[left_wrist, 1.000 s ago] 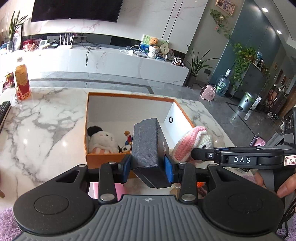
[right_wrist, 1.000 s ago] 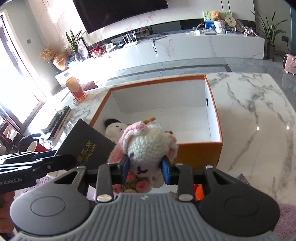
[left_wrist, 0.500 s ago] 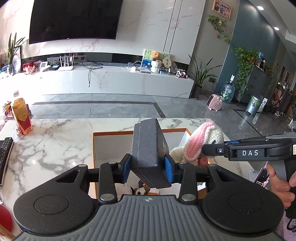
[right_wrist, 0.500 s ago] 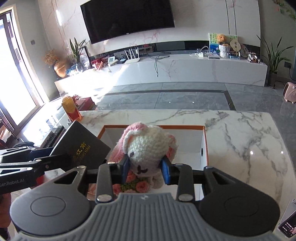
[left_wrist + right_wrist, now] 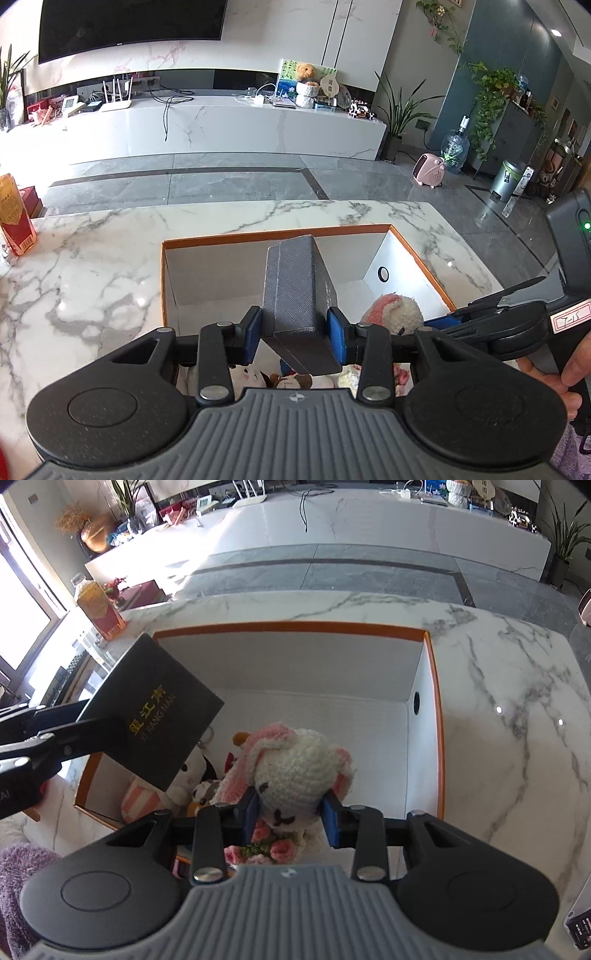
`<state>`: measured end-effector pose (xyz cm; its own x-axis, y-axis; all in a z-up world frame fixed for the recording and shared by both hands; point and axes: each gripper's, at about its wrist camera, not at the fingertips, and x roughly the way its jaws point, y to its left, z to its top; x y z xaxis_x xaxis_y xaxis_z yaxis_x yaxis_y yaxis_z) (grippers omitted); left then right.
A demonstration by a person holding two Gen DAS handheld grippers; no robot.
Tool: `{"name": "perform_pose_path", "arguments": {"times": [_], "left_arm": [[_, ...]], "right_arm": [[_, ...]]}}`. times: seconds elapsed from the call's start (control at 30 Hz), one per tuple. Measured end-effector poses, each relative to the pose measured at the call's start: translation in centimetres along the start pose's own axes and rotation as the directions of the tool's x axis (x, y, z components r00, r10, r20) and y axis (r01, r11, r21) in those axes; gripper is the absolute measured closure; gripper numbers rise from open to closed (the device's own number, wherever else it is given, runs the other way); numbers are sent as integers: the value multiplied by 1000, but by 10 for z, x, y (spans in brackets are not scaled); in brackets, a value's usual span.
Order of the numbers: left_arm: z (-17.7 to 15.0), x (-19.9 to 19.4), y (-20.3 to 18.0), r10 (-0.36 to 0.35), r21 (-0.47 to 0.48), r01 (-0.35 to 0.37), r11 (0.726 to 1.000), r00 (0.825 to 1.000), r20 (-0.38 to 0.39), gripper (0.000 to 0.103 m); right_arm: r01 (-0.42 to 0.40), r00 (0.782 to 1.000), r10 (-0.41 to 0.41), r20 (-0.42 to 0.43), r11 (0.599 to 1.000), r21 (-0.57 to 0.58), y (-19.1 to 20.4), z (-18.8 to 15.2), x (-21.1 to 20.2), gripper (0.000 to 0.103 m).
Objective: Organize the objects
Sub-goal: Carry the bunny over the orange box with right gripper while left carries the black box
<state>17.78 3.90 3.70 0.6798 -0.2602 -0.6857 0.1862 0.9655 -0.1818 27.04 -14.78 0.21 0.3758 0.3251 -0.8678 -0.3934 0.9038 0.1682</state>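
Note:
My left gripper (image 5: 294, 334) is shut on a dark grey box (image 5: 297, 295) with gold lettering, also seen in the right wrist view (image 5: 151, 716), held above the near left part of an orange box with a white inside (image 5: 229, 236) (image 5: 295, 626). My right gripper (image 5: 291, 812) is shut on a pink and white crochet bunny (image 5: 295, 764), held over the box's near side; it also shows in the left wrist view (image 5: 393, 314). Small plush toys (image 5: 192, 771) lie in the box's near left corner.
The orange box stands on a white marble table (image 5: 92, 251) (image 5: 517, 701). A red and orange carton (image 5: 13, 218) (image 5: 99, 614) stands at the table's far left. A purple fluffy mat (image 5: 18, 867) lies at the near left edge. The box's far half is bare white floor (image 5: 332, 716).
Both grippers have moved forward and tilted down over the orange box with their objects still held. The bunny and the grey box now hang above the box's inside.

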Motion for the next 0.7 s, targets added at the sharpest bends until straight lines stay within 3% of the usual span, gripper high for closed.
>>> {"name": "perform_pose_path", "arguments": {"times": [0.33, 0.7], "left_arm": [[-2, 21, 13, -26, -48, 23, 999, 998, -64, 59], [-14, 40, 21, -28, -84, 16, 996, 989, -144, 59]], "right_arm": [[50, 993, -50, -109, 999, 0, -13, 30, 54, 62], [74, 995, -75, -67, 997, -20, -12, 58, 84, 54]]}}
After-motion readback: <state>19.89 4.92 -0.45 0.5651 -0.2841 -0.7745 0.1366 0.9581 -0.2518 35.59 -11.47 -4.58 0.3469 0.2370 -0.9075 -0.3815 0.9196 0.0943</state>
